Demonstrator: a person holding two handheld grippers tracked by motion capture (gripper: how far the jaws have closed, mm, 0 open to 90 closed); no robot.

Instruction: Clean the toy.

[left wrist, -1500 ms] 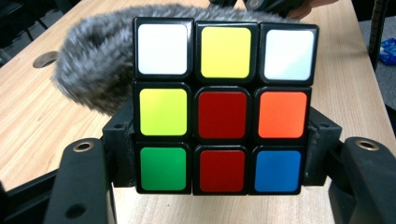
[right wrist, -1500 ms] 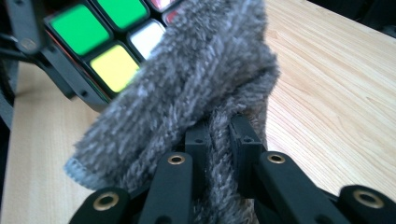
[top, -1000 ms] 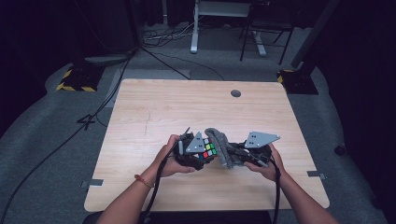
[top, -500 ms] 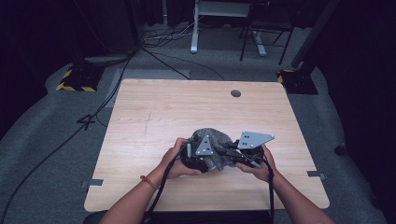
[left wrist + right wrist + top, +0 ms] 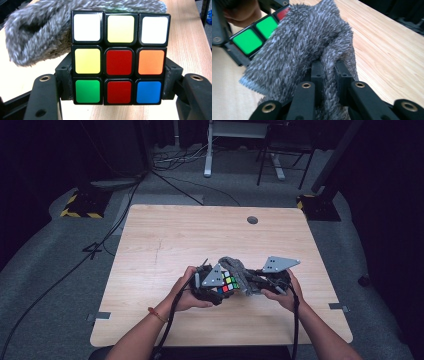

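Grey fuzzy cloth [image 5: 312,45], bunched, pinched between the closed jaws of right gripper [image 5: 328,72] and draped over them; in the right gripper view, nap folded around both black pads, upper fold lying against the green face of the cube. Multicoloured puzzle cube [image 5: 119,57], clamped across its lower rows by left gripper [image 5: 117,85], jaws closed on its two side faces; facing side in the left gripper view: white, yellow, white along the top; yellow, red, orange across the middle; green, red, blue along the bottom. Cloth behind and above the cube in that view, touching its top edge. In the high view, cube [image 5: 227,284] and cloth [image 5: 240,272] held together above the pale wooden table [image 5: 165,235], near the middle of its near edge, cloth on the cube's right side and wrapped over its top. Left gripper [image 5: 212,287] borne by left hand [image 5: 186,295], right gripper [image 5: 255,285] by right hand [image 5: 282,292], both forearms entering from the near edge; grey three-cornered plate atop each gripper, black cables trailing back along the arms. Round dark grommet [image 5: 252,220] near the far edge, right of centre. Grey carpet floor [image 5: 50,285] around the table, black-and-yellow striped base [image 5: 80,212] off the far left corner.
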